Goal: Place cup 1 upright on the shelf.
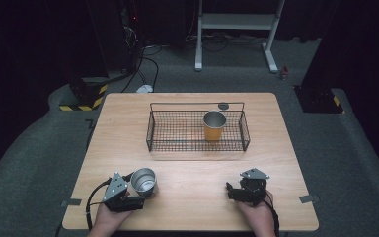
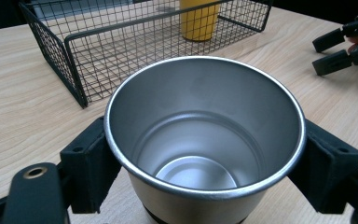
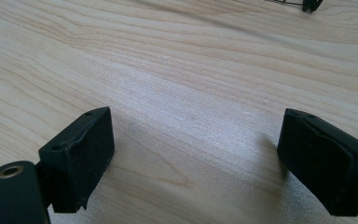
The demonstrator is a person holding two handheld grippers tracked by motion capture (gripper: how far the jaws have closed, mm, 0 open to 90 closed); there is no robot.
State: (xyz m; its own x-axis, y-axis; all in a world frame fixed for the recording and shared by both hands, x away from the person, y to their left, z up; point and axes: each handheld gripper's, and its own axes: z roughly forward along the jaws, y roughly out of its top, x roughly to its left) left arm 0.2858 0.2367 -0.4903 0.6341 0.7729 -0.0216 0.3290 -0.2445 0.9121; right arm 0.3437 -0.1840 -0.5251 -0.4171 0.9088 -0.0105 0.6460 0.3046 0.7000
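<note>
Between your left gripper's (image 1: 139, 189) jaws you are pinching the upright steel cup (image 1: 143, 179); the wire basket (image 1: 150, 132) is lying ahead and rightward, while your right gripper (image 1: 232, 190) is resting spread, holding nothing.

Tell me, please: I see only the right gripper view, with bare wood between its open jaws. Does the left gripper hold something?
Observer: Yes, the left gripper is shut on a steel cup, upright and empty, near the front edge of the table.
Operator: Where could this cup go?
Observer: A black wire basket stands mid-table, beyond both grippers.
Operator: Is the basket empty?
Observer: No, an orange cup stands upright in it, right of its middle.
</note>
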